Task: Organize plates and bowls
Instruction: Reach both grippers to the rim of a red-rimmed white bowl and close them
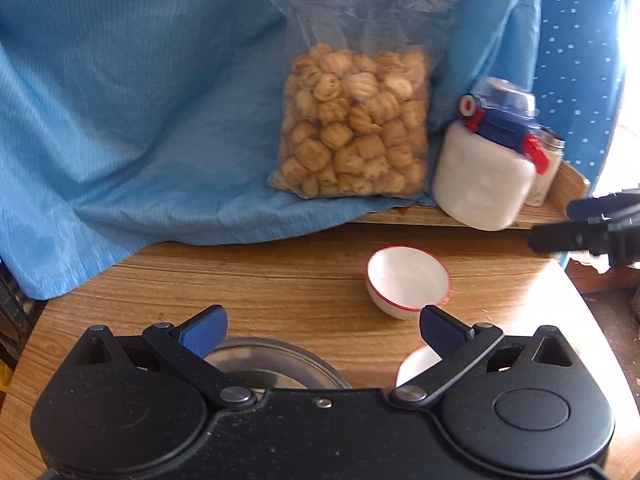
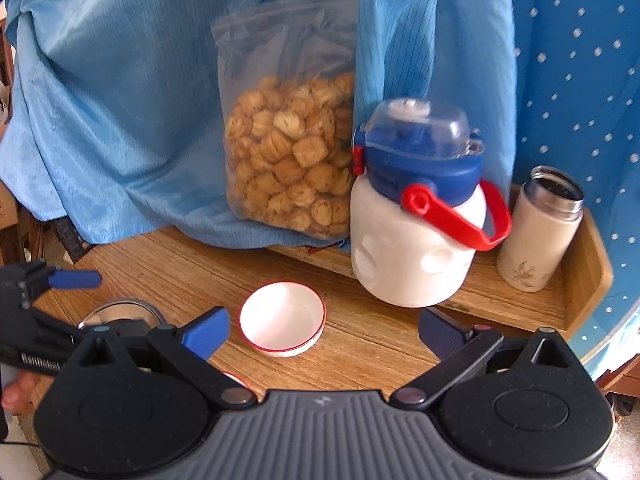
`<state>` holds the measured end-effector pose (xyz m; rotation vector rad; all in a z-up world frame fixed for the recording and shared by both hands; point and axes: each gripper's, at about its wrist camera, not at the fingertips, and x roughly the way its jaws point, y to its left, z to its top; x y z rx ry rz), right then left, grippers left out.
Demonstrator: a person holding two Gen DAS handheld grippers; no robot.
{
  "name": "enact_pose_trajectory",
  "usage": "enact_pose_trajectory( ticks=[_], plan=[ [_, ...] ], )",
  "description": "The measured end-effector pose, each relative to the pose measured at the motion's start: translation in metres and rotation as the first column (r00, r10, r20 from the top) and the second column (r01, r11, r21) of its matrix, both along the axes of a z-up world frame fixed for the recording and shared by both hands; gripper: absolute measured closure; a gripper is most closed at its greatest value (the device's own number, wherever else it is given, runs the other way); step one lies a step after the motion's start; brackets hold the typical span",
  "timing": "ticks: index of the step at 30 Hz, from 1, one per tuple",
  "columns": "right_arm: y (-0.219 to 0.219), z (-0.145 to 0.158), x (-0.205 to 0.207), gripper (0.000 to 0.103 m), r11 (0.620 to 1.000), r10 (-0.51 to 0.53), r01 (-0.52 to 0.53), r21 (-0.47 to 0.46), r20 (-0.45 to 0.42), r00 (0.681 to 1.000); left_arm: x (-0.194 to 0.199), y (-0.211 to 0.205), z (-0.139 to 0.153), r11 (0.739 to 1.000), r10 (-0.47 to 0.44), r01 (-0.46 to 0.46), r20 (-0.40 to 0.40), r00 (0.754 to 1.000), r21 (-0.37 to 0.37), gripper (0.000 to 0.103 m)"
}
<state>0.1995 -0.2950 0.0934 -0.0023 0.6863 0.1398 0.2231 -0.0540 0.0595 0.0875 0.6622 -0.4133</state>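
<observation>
A white bowl with a red rim [image 1: 408,280] [image 2: 282,318] sits upright on the wooden table. My left gripper [image 1: 322,330] is open and holds nothing, hovering just short of that bowl. Under its fingers lie a steel plate [image 1: 276,364] [image 2: 120,312] and the edge of a second white dish [image 1: 418,366] [image 2: 234,378]. My right gripper [image 2: 324,334] is open too, with the bowl just ahead and left of centre between its fingers. The right gripper shows in the left wrist view at the right edge [image 1: 588,232]. The left gripper [image 2: 60,284] shows in the right wrist view at far left.
A clear bag of biscuits [image 1: 354,120] [image 2: 288,152] leans on a blue cloth [image 1: 140,100] behind. A white jug with blue lid and red handle [image 2: 420,220] [image 1: 486,164] and a white flask [image 2: 540,232] stand on a raised wooden tray [image 2: 576,292].
</observation>
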Motion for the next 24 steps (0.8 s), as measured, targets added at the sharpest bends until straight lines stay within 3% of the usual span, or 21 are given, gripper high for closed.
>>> enact_pose_trajectory(
  ticks=[13, 24],
  plan=[
    [-0.006, -0.061, 0.061, 0.0, 0.999, 0.015, -0.011, 0.034, -0.117, 0.993, 0.061, -0.043, -0.017, 0.993, 0.028, -0.024, -0.033, 0.999, 0.116, 0.001],
    [-0.015, -0.092, 0.09, 0.001, 0.999, 0.017, -0.011, 0.046, -0.149, 0.989, 0.095, -0.074, -0.045, 0.982, 0.029, -0.014, -0.08, 0.996, 0.188, 0.001]
  ],
)
